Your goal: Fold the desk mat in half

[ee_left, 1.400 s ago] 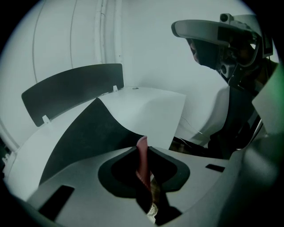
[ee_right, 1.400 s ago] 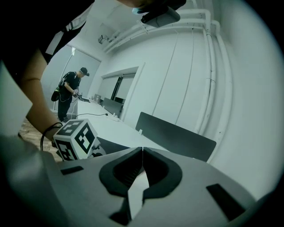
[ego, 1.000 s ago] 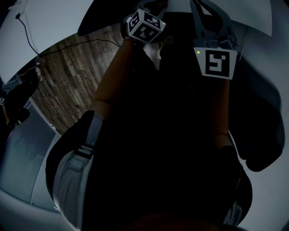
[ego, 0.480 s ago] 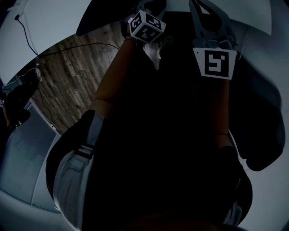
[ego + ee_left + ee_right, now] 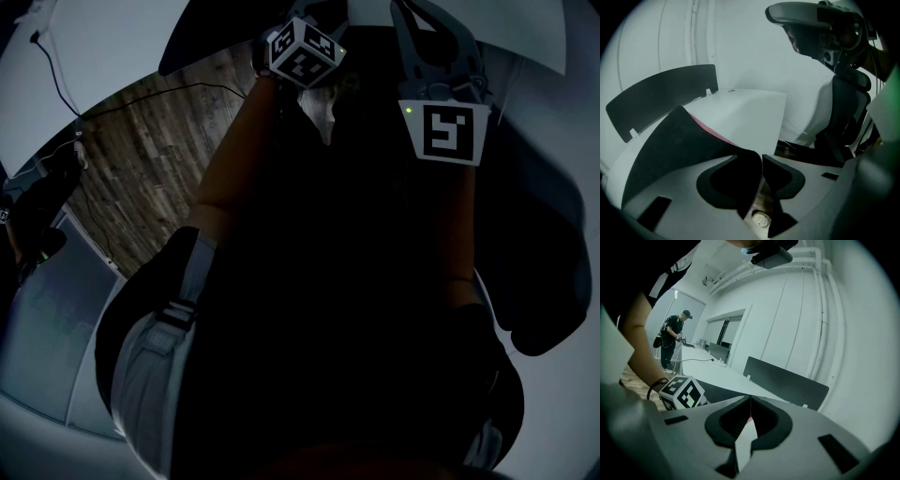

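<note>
The desk mat point(image 5: 679, 145) is black with a pink underside, and it rises off the white desk point(image 5: 750, 112) up to my left gripper point(image 5: 761, 157). The left jaws have just been opening. A thin gap shows between them, with the mat's edge lying against the left fingertip point(image 5: 752, 154). In the right gripper view my right gripper point(image 5: 750, 400) is shut on the mat's edge point(image 5: 723, 391), and a pink sliver shows between its jaws. In the head view only the left marker cube point(image 5: 302, 52) and the right marker cube point(image 5: 445, 131) stand out above the person's dark torso.
A black divider panel point(image 5: 665, 93) stands along the desk's far edge, seen too as a panel point(image 5: 787, 380) in the right gripper view. An office chair point(image 5: 843, 108) is at the right. A person point(image 5: 675, 338) stands far back by another desk. There is wood floor point(image 5: 150, 159) at the left.
In the head view the left gripper's marker cube has edged slightly upward. The right gripper has kept still.
</note>
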Demonstrator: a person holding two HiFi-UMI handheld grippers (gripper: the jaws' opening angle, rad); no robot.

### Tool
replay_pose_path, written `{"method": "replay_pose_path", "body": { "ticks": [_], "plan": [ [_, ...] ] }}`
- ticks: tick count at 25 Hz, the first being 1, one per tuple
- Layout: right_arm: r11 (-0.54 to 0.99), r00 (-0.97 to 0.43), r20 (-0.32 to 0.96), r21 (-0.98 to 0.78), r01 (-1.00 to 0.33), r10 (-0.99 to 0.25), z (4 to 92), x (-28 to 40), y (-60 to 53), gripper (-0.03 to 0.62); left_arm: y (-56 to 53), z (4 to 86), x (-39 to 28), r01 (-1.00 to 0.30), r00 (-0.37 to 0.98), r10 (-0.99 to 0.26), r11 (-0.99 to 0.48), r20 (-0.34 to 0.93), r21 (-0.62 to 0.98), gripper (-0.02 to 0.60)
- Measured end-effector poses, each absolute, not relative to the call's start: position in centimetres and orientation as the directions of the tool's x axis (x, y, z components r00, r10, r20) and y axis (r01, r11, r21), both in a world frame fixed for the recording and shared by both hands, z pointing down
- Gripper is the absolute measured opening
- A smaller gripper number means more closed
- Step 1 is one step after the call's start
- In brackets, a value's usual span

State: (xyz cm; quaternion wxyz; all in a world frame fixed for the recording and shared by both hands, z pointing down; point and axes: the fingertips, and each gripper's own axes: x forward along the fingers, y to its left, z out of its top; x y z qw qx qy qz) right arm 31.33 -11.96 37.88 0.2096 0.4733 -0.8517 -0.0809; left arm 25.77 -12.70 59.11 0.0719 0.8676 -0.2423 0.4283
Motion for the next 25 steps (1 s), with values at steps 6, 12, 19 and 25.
{"method": "replay_pose_path", "body": {
  "ticks": [6,12,19,25],
  "plan": [
    [0.537,-0.465,0.275,0.334,-0.774,-0.841,37.8,31.3,-12.2,0.031,-11.6,59.3,26.3,-0.453,0.56,-0.31,-0.891,0.768,-0.029,0.105],
    [0.543,-0.47,0.279,0.333,-0.771,-0.837,37.8,31.3,-12.0,0.031,-10.8,59.2,26.6,-0.474,0.574,-0.311,-0.881,0.757,-0.003,0.041],
    [0.538,-0.47,0.266,0.333,-0.775,-0.842,37.5,31.2,-12.1,0.031,-9.5,59.4,25.9,-0.484,0.587,-0.274,-0.873,0.762,0.059,0.026],
    [0.545,-0.477,0.268,0.33,-0.771,-0.837,37.6,30.8,-11.9,0.031,-8.6,59.5,26.1,-0.471,0.592,-0.243,-0.878,0.768,0.085,0.021]
  ]
}}
